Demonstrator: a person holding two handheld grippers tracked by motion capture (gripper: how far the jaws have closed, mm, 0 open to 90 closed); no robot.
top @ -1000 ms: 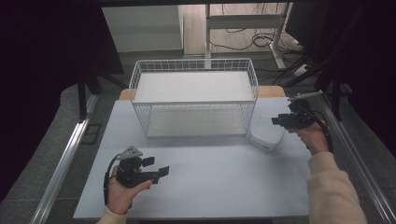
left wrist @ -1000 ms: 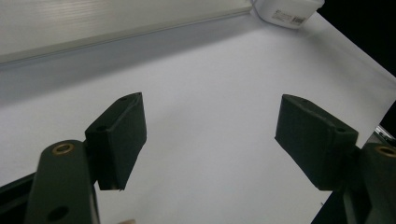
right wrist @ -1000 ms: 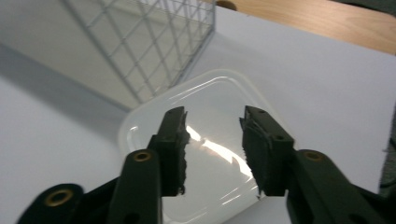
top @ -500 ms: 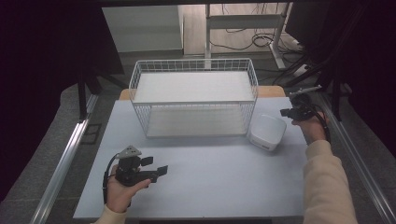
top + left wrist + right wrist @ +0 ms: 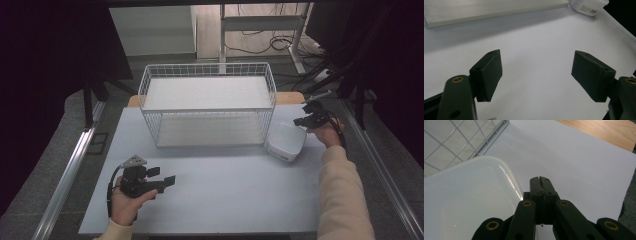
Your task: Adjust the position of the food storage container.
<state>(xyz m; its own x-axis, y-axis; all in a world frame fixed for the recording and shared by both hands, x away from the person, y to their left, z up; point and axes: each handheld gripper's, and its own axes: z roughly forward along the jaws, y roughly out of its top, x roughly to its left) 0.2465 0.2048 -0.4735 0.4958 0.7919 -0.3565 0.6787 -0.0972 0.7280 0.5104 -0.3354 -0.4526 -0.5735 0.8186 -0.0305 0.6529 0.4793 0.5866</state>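
As before left gripper (image 5: 167,181) idle, right gripper (image 5: 300,121) fingers closed beside tub (image 5: 285,141)

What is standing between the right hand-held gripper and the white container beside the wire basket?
Nothing visible. The right hand-held gripper, jaws shut and empty, sits just beside the white container, with bare table around its tips. The wire basket stands on the container's far side.

High view: above near edge of tabletop (image 5: 225,200), facing fwd and down. Left gripper view: low, toward far right corner; right gripper view: close on container (image 5: 461,202), shared w/ both others.
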